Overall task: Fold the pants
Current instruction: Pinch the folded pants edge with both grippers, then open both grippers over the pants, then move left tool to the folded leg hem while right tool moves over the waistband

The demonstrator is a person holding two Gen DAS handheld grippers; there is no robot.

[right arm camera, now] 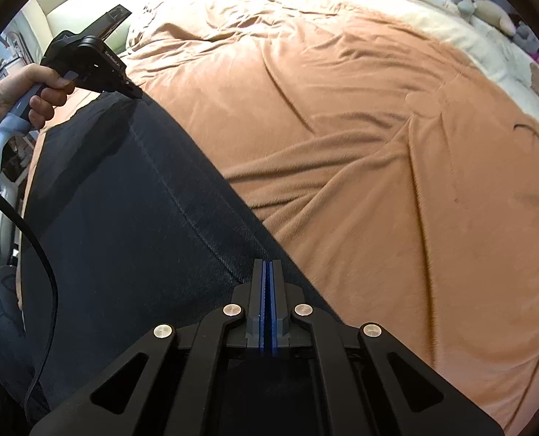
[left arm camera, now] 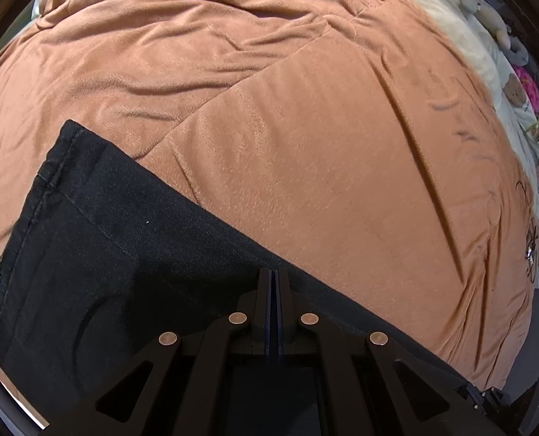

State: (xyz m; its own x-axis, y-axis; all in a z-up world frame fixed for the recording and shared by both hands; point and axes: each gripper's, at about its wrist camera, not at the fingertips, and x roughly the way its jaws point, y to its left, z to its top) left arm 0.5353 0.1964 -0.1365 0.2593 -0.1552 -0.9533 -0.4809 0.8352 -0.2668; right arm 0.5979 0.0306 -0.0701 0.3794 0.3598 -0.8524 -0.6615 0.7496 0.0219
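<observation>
The dark denim pants (right arm camera: 124, 200) hang or lie stretched over the near-left part of a bed covered by a rust-brown blanket (right arm camera: 360, 145), their long axis running from the right gripper (right arm camera: 268, 265) straight away to the left gripper (right arm camera: 133, 92), which shows at the far end in the right wrist view. Both grippers sit on the same long edge, the one bordering the bare blanket, so the cloth spreads to the left of each gripper and the blanket to the right. The right gripper's jaws are pressed together, blue pads nearly touching, at that edge beside a lengthwise seam; it looks pinched on denim, though the cloth between the pads is hardly visible. The left gripper (left arm camera: 273, 272) is likewise closed at the edge, with the hem (left arm camera: 56, 156) beyond it. Its housing bears small white lettering, too small to read surely. Stuffed toys (right arm camera: 487, 11) lie at the bed's far right corner.
</observation>
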